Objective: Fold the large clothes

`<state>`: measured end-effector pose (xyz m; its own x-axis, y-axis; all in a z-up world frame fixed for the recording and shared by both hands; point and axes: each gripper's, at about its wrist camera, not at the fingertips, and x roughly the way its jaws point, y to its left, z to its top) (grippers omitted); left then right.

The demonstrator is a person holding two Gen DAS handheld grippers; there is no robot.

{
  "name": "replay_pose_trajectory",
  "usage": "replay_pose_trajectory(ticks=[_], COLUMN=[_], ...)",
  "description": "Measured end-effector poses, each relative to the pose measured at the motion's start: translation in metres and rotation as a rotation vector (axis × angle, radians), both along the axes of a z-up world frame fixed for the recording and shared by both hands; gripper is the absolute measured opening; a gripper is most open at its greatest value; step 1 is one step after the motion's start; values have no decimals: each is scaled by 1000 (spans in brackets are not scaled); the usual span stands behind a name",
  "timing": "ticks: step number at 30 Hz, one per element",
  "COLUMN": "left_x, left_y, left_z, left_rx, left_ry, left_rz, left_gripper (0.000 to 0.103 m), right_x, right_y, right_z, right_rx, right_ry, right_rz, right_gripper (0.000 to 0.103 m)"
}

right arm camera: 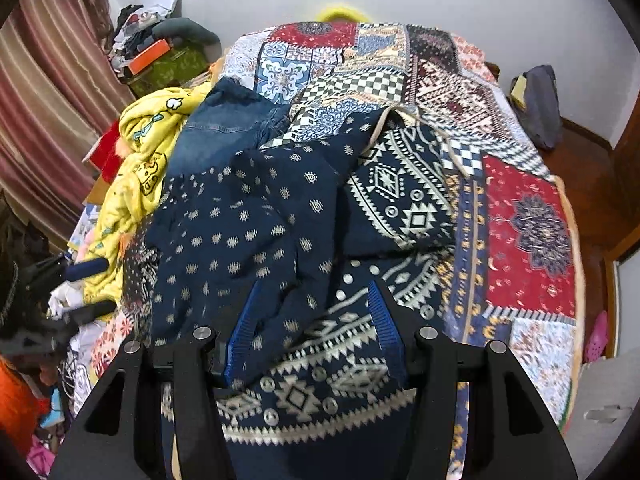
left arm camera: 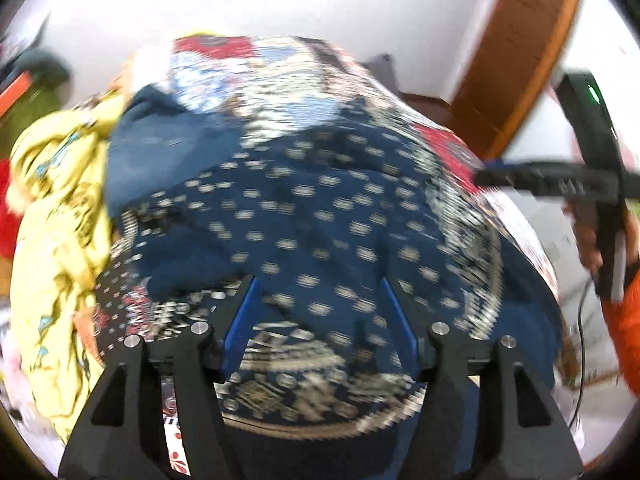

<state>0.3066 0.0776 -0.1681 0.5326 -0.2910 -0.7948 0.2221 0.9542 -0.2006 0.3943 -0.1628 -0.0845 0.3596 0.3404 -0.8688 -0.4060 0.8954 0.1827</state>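
Observation:
A large navy garment (right arm camera: pixel 256 220) with small white motifs and a white geometric border lies crumpled on a patchwork bedspread (right arm camera: pixel 524 236). It also fills the blurred left wrist view (left arm camera: pixel 304 208). My left gripper (left arm camera: pixel 320 284) is open just above the cloth, blue pads spread wide, nothing between them. My right gripper (right arm camera: pixel 314 292) is open too, hovering over the garment's patterned border. The right gripper shows at the right edge of the left wrist view (left arm camera: pixel 520 178). The left gripper shows at the left edge of the right wrist view (right arm camera: pixel 86 288).
Folded blue jeans (right arm camera: pixel 228 124) and a yellow printed garment (right arm camera: pixel 148 152) lie at the bed's left. Striped curtains (right arm camera: pixel 52 92) and a cluttered pile (right arm camera: pixel 160 52) stand beyond. A grey bag (right arm camera: pixel 540 104) sits on the wooden floor at the right. A wooden door frame (left arm camera: pixel 516 52) is right.

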Motion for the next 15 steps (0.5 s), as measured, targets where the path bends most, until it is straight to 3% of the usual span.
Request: replay_pose_trajectory(ticks=[6,10,15], left_x=[32,42,47], left_y=[34,37,25], left_z=[-43,-69,-87], left_rx=[-72,-119,-59], left_ry=[120,177,184], left_rz=[126,138,126], left_gripper=[60,60,61], right_x=[27,41,46], right_y=[11,12,10], right_z=[-41,-61,-76], right_rx=[-10,5,-13], right_ry=[99,140,171], right_rz=[-4,-35,-58], right_gripper=[52,52,52])
